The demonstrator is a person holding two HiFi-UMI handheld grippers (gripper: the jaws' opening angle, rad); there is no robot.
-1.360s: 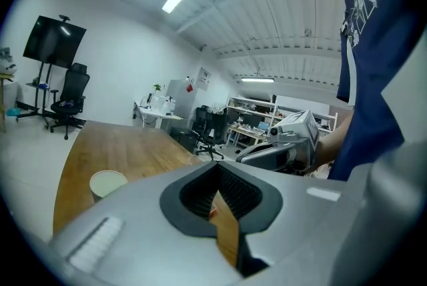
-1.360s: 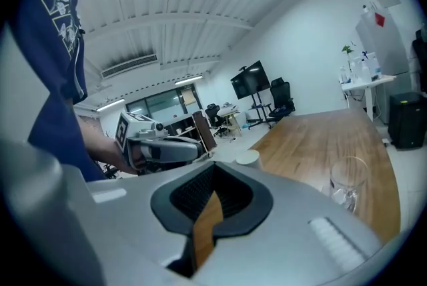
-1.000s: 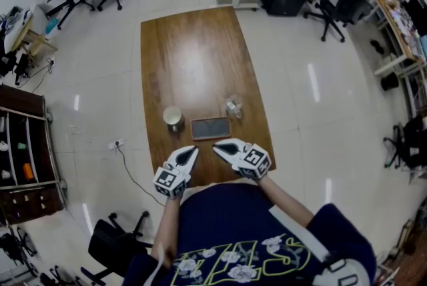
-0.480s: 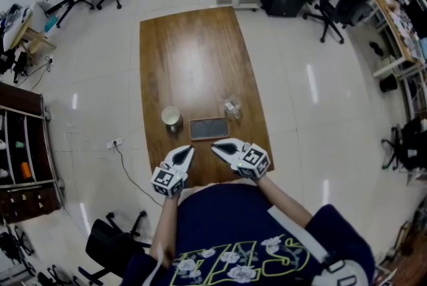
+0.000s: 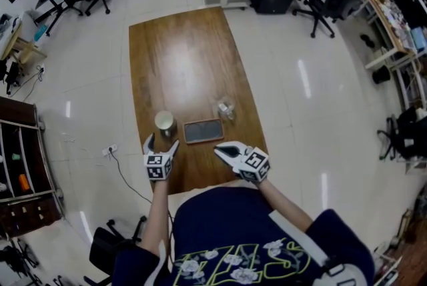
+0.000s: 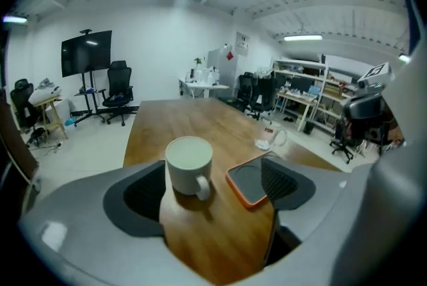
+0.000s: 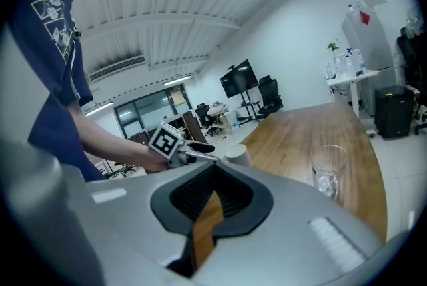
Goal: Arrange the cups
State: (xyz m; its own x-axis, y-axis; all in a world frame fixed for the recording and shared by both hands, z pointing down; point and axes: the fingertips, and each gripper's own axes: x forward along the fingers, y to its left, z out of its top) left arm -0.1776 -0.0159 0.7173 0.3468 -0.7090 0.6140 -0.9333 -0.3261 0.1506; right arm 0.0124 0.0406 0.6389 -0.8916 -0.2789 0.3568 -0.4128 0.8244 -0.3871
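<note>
The person is wearing a navy short-sleeved shirt (image 5: pixel 227 215). Pale yellow outlined letters (image 5: pixel 200 257) and white flowers (image 5: pixel 235 273) are running across the shirt's front. A white stripe (image 5: pixel 297 238) is crossing the shirt's right shoulder, and white print (image 5: pixel 337 273) is showing on the shirt's right sleeve.

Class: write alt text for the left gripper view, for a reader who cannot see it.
A white mug stands on a wooden table, framed between the opening jaws of the left gripper, not gripped. An orange-rimmed dark tray lies to its right, a clear glass mug beyond.
</note>
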